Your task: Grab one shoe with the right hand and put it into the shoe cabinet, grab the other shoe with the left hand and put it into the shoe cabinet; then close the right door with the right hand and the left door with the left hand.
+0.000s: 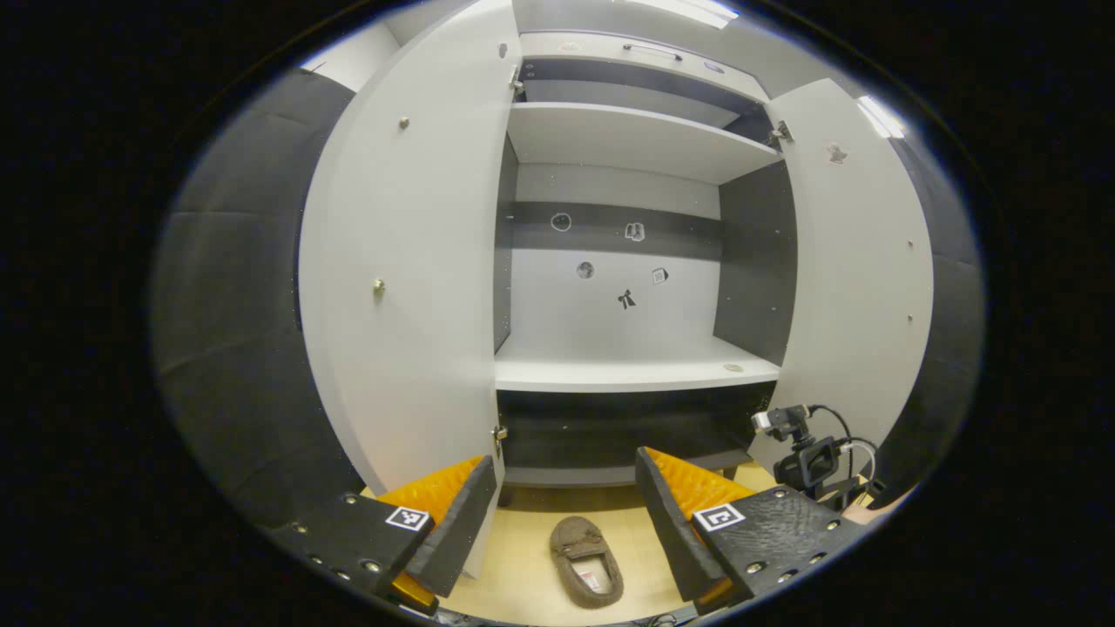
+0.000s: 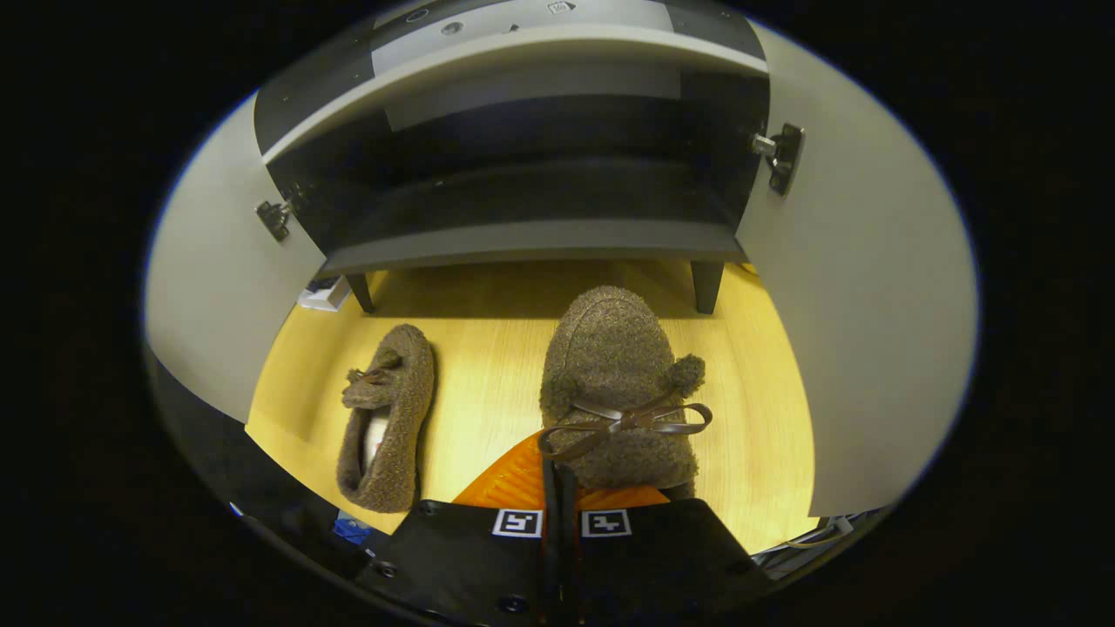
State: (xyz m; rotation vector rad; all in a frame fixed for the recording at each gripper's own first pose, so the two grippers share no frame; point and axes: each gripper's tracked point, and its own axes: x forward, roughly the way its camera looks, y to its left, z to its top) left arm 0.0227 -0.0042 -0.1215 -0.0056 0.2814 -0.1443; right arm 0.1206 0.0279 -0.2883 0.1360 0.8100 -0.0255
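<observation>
Before the open shoe cabinet (image 2: pixel 523 235), the right hand-held gripper (image 2: pixel 557 475) clamped one shoe (image 2: pixel 614 383); the left hand-held gripper (image 1: pixel 562 514) gaped wide above the other shoe (image 1: pixel 586 562).

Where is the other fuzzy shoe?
In the right gripper view, the other shoe lies on the wooden floor, left of the shoe at the right gripper, before the open cabinet.

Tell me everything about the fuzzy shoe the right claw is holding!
The held shoe is a brown, woolly-looking slipper with a rounded toe, pom-poms and a thin brown bow across its top. Its toe points toward the open shoe cabinet. The right claw is closed at its heel end. The wooden floor lies beneath; whether it is lifted is unclear.
</observation>
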